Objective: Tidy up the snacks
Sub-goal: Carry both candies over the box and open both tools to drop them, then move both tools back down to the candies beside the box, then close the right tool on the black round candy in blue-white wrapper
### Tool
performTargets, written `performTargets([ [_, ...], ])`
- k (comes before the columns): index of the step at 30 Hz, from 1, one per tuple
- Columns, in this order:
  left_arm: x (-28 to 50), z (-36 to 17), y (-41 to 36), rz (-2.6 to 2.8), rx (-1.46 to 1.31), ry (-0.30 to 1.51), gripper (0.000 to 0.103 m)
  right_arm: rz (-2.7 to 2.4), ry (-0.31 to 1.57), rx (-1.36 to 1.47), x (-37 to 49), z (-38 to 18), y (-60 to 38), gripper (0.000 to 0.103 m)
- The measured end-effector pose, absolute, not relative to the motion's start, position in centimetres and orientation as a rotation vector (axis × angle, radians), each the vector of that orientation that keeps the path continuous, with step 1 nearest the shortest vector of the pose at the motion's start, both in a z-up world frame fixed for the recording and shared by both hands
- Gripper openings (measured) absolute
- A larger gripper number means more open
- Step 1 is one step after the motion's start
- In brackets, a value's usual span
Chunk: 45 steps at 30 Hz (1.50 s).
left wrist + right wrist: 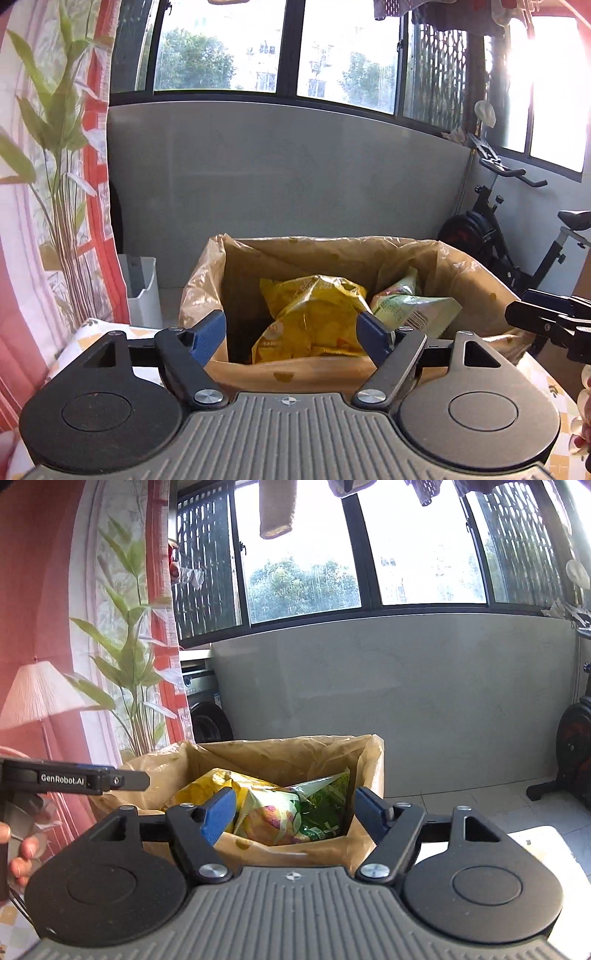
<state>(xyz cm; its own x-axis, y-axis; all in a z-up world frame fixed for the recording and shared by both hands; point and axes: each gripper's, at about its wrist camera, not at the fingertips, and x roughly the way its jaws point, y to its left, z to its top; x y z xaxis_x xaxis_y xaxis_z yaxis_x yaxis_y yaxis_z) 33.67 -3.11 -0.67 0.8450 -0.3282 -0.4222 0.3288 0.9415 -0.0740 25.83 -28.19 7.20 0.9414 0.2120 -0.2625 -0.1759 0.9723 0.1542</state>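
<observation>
A box lined with a brown plastic bag stands on the table in front of both grippers; it also shows in the right wrist view. Inside lie a yellow chip bag and a green snack bag; the right wrist view shows the yellow bag and the green bag too. My left gripper is open and empty just before the box's near rim. My right gripper is open and empty at the near rim too. The right gripper shows at the left view's right edge.
A table with a yellow patterned cloth carries the box. A red and white curtain and a tall plant stand left. A white bin sits on the floor behind. An exercise bike stands right. A grey wall runs under the windows.
</observation>
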Motion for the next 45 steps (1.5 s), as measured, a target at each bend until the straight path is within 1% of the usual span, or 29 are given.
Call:
performTargets([
  [3, 31.5, -0.5, -1.2, -0.408, 0.007, 0.412, 0.081, 0.198, 0.248, 0.158, 23.7, 7.0, -27.7, 0.074],
  [5, 30.0, -0.2, -0.3, -0.408, 0.035, 0.401, 0.091, 0.206, 0.223, 0.18, 22.5, 6.6, -27.3, 0.074],
  [7, 28.9, -0.2, 0.5, -0.37, 0.044, 0.399, 0.091, 0.233, 0.205, 0.196, 21.5, 6.2, -27.0, 0.075],
  [10, 27.9, -0.8, 2.4, -0.34, 0.0, 0.417, 0.091, 0.246, 0.191, 0.134, 20.3, 5.7, -25.4, 0.075],
  [14, 27.4, -3.3, 4.7, -0.273, -0.057, 0.486, 0.091, 0.274, 0.214, 0.117, 19.0, 4.5, -23.8, 0.075],
  [20, 25.8, -8.3, 6.2, -0.216, -0.055, 0.609, 0.088, 0.284, 0.329, 0.081, 18.5, 1.4, -22.7, 0.075],
  [26, 24.4, -11.7, 6.7, -0.168, -0.1, 0.649, 0.088, 0.312, 0.488, 0.007, 19.6, -2.3, -21.7, 0.075],
  [27, 24.1, -12.0, 6.6, -0.16, -0.11, 0.657, 0.088, 0.325, 0.514, -0.009, 19.9, -3.0, -21.4, 0.075],
  [29, 23.6, -12.7, 6.8, -0.158, -0.125, 0.675, 0.082, 0.365, 0.575, -0.056, 20.7, -4.6, -20.5, 0.075],
  [34, 22.5, -13.6, 7.1, -0.161, -0.131, 0.693, 0.082, 0.458, 0.635, -0.164, 22.3, -7.2, -18.5, 0.075],
  [40, 22.3, -14.6, 7.0, -0.173, -0.158, 0.713, 0.082, 0.413, 0.684, -0.131, 24.6, -8.6, -17.7, 0.075],
  [42, 22.2, -14.9, 6.5, -0.205, -0.168, 0.721, 0.082, 0.425, 0.71, -0.131, 24.9, -9.0, -17.5, 0.072],
  [43, 22.2, -15.0, 6.3, -0.216, -0.168, 0.725, 0.082, 0.432, 0.71, -0.156, 24.7, -9.2, -17.3, 0.067],
  [44, 22.2, -15.1, 6.0, -0.226, -0.162, 0.731, 0.082, 0.446, 0.692, -0.175, 24.4, -9.2, -17.2, 0.058],
  [45, 22.1, -15.2, 5.7, -0.233, -0.155, 0.735, 0.082, 0.458, 0.692, -0.168, 24.2, -9.1, -17.4, 0.056],
])
